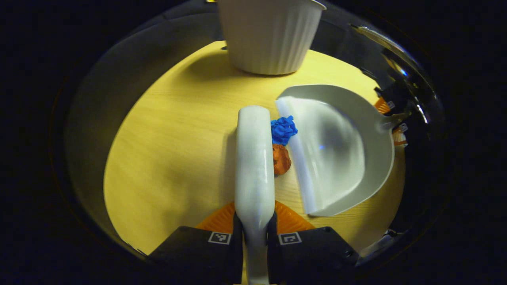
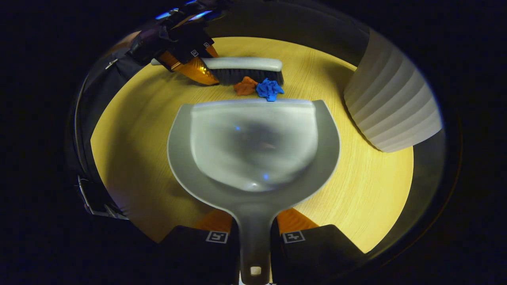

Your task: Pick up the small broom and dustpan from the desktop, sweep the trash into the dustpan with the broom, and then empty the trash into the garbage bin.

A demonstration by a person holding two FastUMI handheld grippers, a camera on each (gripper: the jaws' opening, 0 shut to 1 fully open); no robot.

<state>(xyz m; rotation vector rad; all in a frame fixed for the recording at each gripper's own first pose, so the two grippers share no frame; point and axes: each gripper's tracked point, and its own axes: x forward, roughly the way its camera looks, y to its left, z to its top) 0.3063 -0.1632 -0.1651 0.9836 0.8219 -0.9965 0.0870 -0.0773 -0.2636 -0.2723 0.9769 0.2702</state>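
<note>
Worktop, sweep in hand. Our left tongs clamp the broom; our right tongs clamp the dustpan handle. Blue scrap and orange scrap lie between bristles and pan lip, broom's long axis parallel to that lip. Garbage bin stands beyond.

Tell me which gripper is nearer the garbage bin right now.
Hard to call. The left gripper faces the garbage bin across the table; the right gripper has it ahead, rightward.
</note>
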